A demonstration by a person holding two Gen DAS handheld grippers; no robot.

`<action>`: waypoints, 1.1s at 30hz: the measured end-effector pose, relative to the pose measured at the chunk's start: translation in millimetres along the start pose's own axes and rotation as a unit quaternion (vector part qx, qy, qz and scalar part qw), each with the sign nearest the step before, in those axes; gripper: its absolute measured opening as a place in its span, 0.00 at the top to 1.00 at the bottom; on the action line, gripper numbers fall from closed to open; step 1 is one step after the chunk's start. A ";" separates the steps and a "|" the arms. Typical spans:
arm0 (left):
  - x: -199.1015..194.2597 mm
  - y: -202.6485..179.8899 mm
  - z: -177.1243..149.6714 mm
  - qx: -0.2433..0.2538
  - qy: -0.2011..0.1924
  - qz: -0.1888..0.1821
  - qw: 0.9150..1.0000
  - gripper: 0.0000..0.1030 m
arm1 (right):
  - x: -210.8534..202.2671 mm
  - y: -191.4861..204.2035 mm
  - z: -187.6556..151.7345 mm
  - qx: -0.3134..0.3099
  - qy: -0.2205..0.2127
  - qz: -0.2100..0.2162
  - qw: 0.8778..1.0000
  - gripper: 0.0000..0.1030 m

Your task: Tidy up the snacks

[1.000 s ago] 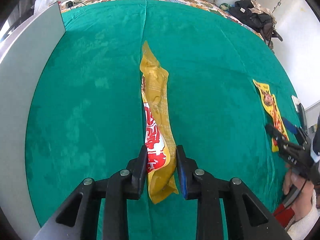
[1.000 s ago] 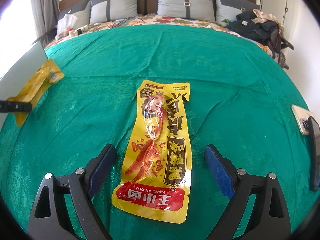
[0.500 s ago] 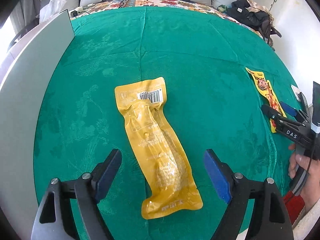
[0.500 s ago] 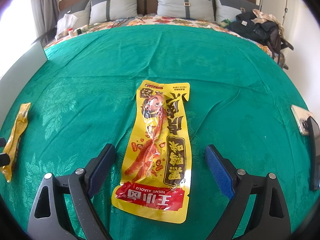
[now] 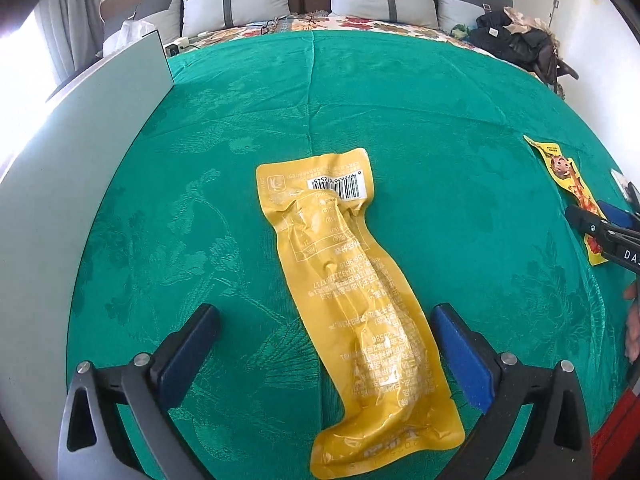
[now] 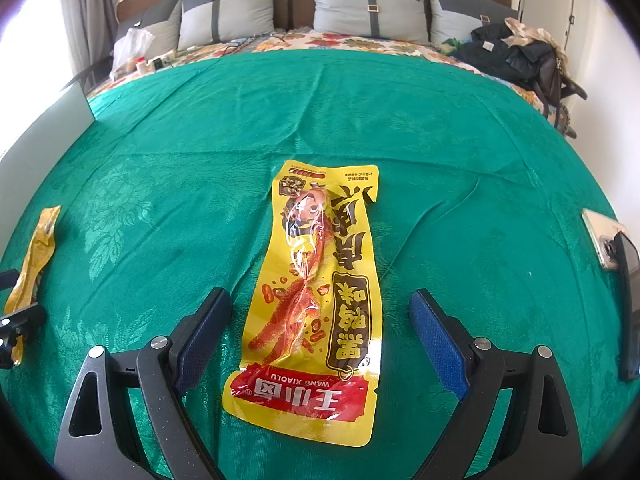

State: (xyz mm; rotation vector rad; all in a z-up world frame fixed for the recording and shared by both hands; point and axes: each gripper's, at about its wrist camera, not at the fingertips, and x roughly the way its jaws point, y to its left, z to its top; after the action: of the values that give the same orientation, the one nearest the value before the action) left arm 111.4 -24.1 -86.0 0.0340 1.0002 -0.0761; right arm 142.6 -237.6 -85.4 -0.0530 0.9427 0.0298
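A yellow snack packet (image 5: pixel 352 292) lies back side up, barcode showing, flat on the green cloth (image 5: pixel 440 120). My left gripper (image 5: pixel 324 328) is open and empty, its fingers either side of the packet's near half. A second yellow and red snack packet (image 6: pixel 320 280) lies face up on the cloth. My right gripper (image 6: pixel 320 312) is open and empty, its fingers either side of that packet's near part. The first packet also shows at the left edge of the right wrist view (image 6: pixel 34 256), and the second packet at the right edge of the left wrist view (image 5: pixel 568 184).
A grey board (image 5: pixel 60 184) stands along the cloth's left edge. A phone (image 6: pixel 600 240) and a dark flat object (image 6: pixel 630 304) lie at the right edge. Pillows (image 6: pixel 372 8) and a pile of dark clothes (image 6: pixel 516 56) sit at the back.
My left gripper opened and let go of the yellow packet, which now lies flat, back side up, on the cloth. The gripper has drawn back a little. The right gripper has not moved.
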 end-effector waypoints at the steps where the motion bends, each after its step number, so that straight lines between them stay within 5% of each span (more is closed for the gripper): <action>1: -1.6 -0.3 -3.4 0.001 -0.015 0.001 1.000 0.00 | -0.3 0.0 -0.2 0.000 0.000 0.000 1.000 0.10; 13: -2.4 -1.1 -5.8 -0.001 -0.028 0.002 1.000 0.00 | -0.7 -1.9 0.1 0.002 0.004 -0.004 1.000 0.10; 19: -0.6 -1.1 -2.1 0.001 -0.017 0.000 1.000 0.00 | 7.1 -3.1 27.3 0.015 0.118 0.007 0.993 0.10; 27: 9.8 -1.1 22.8 0.014 0.099 -0.008 0.995 0.01 | 30.6 -1.4 56.8 0.005 0.222 0.022 0.975 0.10; 28: 8.0 -1.2 23.1 0.016 0.097 -0.012 0.995 0.08 | 33.4 -1.9 59.1 -0.003 0.229 0.020 0.973 0.11; 29: 3.6 -2.5 23.0 0.024 0.086 -0.016 0.996 0.31 | 32.7 -3.4 61.3 -0.007 0.230 0.018 0.973 0.14; 31: -5.3 -6.5 23.4 0.046 0.073 -0.013 0.996 0.62 | 24.3 -11.1 70.3 -0.005 0.224 0.015 0.974 0.53; 33: -6.9 -1.8 22.1 0.044 0.076 -0.028 0.996 0.65 | 15.1 -24.2 75.2 0.031 0.231 0.053 0.971 0.57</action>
State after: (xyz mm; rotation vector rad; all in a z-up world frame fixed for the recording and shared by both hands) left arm 126.1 -27.0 -68.3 0.0940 1.1498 -0.1705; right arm 213.4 -257.3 -52.7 0.0522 1.4116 0.0904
